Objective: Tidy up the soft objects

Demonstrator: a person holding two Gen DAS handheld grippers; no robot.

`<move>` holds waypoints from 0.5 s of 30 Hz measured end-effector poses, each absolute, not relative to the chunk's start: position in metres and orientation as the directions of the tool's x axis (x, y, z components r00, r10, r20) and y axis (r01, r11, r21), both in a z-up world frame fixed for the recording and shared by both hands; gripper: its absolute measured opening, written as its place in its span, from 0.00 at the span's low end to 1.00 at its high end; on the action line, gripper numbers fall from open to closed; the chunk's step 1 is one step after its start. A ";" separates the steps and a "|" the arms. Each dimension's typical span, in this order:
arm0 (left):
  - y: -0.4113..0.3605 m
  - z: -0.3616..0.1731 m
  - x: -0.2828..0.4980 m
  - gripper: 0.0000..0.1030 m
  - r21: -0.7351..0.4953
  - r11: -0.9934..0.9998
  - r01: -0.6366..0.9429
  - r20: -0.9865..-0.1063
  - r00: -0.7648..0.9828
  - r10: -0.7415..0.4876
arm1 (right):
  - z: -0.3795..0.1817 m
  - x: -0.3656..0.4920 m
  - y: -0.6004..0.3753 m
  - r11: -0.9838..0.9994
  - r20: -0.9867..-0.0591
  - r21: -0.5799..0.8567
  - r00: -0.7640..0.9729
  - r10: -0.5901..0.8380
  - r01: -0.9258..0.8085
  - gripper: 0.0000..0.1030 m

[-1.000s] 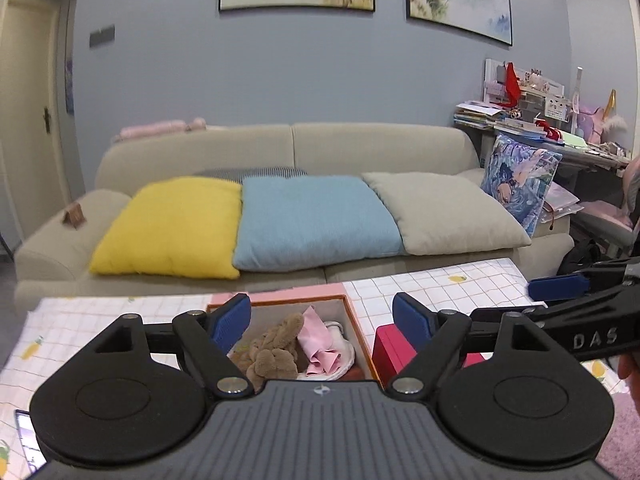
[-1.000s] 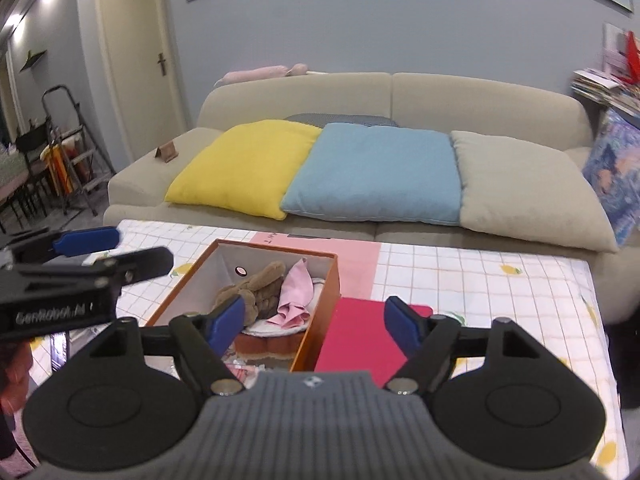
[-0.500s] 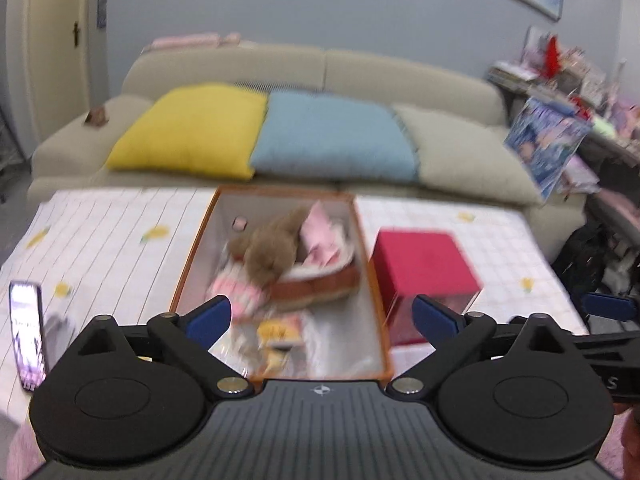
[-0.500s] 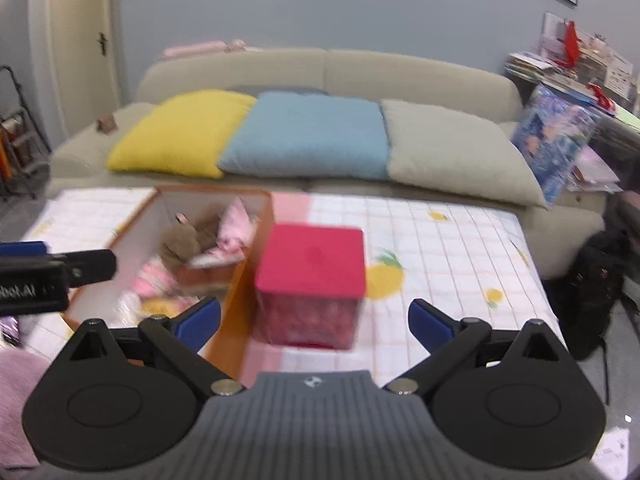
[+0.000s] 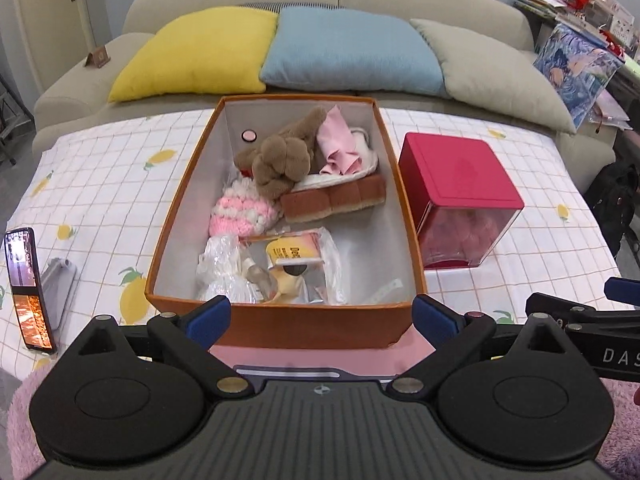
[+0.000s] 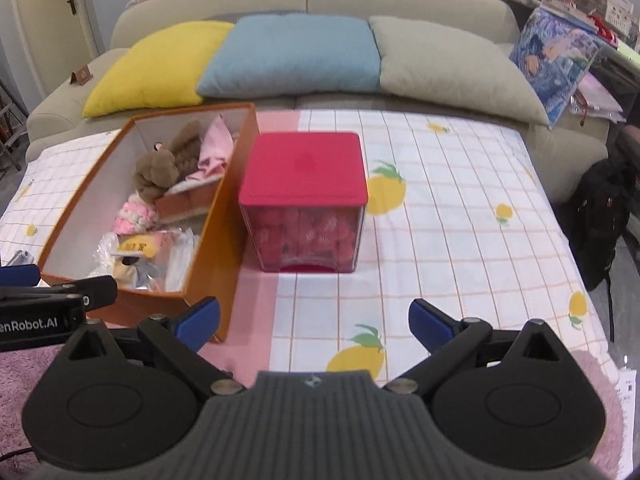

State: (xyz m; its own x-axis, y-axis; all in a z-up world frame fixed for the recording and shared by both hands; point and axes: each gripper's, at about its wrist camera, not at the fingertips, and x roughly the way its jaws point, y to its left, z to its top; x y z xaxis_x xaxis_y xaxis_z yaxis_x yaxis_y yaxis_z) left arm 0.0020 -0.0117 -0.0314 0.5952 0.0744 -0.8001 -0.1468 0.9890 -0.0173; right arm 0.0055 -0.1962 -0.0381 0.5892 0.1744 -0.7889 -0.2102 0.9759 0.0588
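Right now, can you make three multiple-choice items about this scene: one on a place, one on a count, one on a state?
1. Where does the brown plush toy lie?
A. in the orange box
B. on the sofa
C. on the red container

2. How many pillows lie in a row on the sofa?
A. two
B. three
C. five

3. How is the red container?
A. lid on
B. lid off
C. tipped over

Key: 1 A, it rests between the box walls. 2 B, yellow, blue, beige. 3 A, the red lid covers it, upright.

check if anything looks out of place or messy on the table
Nothing is spilled or damaged. The orange box holds a loose jumble: brown plush toy, pink cloth, plastic-wrapped items. The red-lidded container stands upright and closed.
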 end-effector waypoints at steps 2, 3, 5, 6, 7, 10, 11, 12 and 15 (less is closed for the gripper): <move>-0.012 -0.033 0.003 1.00 -0.017 0.988 -0.152 -0.806 0.587 0.076 | -0.040 0.007 -0.196 0.977 -0.794 0.058 0.584 0.170 -0.206 0.96; -0.012 -0.033 0.004 1.00 -0.018 0.988 -0.153 -0.808 0.584 0.076 | -0.041 0.007 -0.196 0.977 -0.795 0.057 0.583 0.168 -0.204 0.96; -0.012 -0.034 0.005 1.00 -0.018 0.988 -0.152 -0.810 0.581 0.074 | -0.041 0.009 -0.197 0.978 -0.796 0.059 0.581 0.168 -0.202 0.96; -0.013 -0.034 0.007 1.00 -0.018 0.989 -0.150 -0.811 0.580 0.073 | -0.042 0.009 -0.196 0.978 -0.798 0.059 0.580 0.166 -0.200 0.96; -0.014 -0.034 0.007 1.00 -0.017 0.989 -0.148 -0.811 0.580 0.072 | -0.042 0.010 -0.196 0.978 -0.799 0.059 0.578 0.165 -0.199 0.96; -0.014 -0.034 0.007 1.00 -0.017 0.990 -0.140 -0.812 0.580 0.068 | -0.043 0.010 -0.195 0.978 -0.800 0.060 0.576 0.167 -0.201 0.96; -0.014 -0.034 0.008 1.00 -0.016 0.990 -0.139 -0.812 0.579 0.068 | -0.043 0.010 -0.195 0.978 -0.800 0.059 0.576 0.168 -0.202 0.96; -0.014 -0.035 0.008 1.00 -0.015 0.990 -0.139 -0.813 0.578 0.069 | -0.043 0.010 -0.195 0.977 -0.800 0.059 0.576 0.168 -0.204 0.96; -0.015 -0.034 0.008 1.00 -0.015 0.990 -0.140 -0.813 0.578 0.070 | -0.042 0.010 -0.194 0.977 -0.798 0.059 0.578 0.171 -0.207 0.96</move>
State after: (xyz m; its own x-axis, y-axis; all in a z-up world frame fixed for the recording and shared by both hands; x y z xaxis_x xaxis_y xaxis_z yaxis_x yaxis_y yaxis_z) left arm 0.0081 -0.0147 -0.0345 0.5783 0.0696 -0.8129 -0.1396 0.9901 -0.0145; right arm 0.0095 -0.1942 -0.0419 0.5785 0.1705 -0.7977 -0.2069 0.9766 0.0587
